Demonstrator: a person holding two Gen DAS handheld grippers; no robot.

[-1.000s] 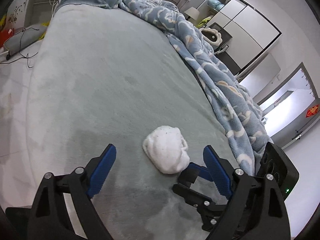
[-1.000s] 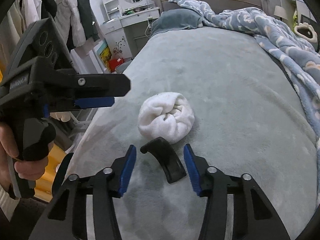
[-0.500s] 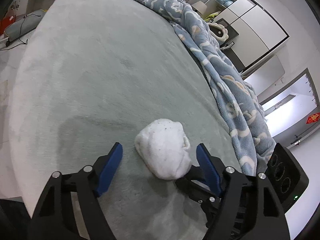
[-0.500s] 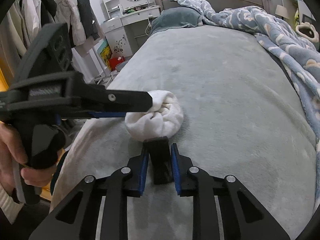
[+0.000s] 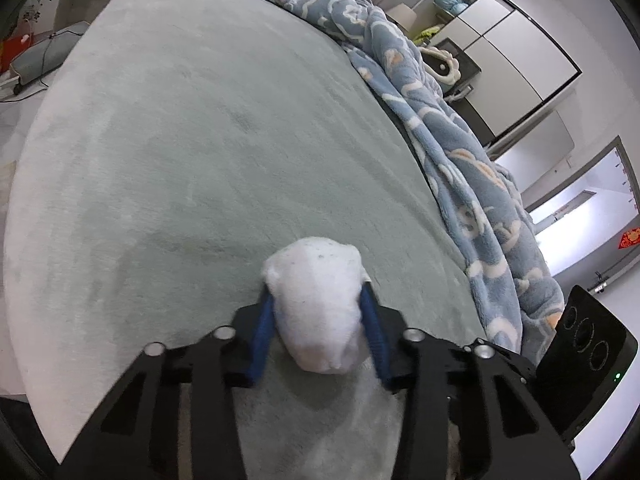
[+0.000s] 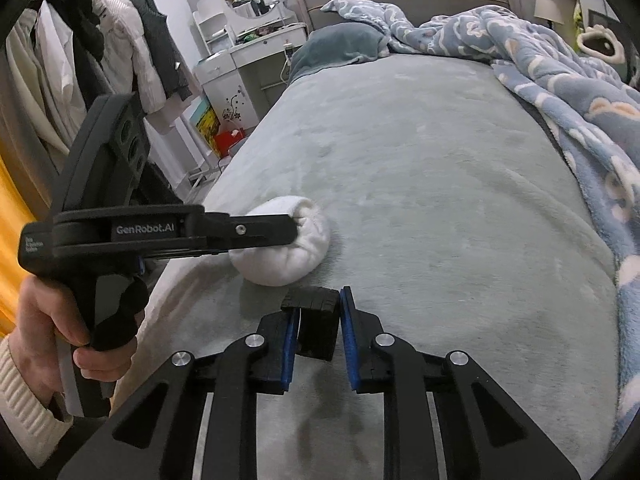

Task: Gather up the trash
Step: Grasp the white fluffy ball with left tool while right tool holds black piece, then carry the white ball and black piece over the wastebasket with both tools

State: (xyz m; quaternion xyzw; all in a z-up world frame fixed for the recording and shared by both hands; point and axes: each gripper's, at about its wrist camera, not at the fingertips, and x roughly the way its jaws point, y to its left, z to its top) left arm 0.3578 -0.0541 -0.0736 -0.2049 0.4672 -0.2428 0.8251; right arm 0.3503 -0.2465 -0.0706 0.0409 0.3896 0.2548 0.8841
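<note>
Two pieces of trash sit on the bed (image 6: 420,168), both near its foot edge: one white rolled wad (image 5: 318,304) and one small black curved piece (image 6: 316,322). No container shows. The left hand-held gripper (image 5: 318,320) has just been closing and now squeezes the wad between its blue pads (image 5: 262,336) (the fabric bulges past them). The right hand-held gripper (image 6: 318,336), drawn narrow, clamps the black piece just beside the wad. One blue patterned blanket (image 6: 560,80) lies along the far side edge.
</note>
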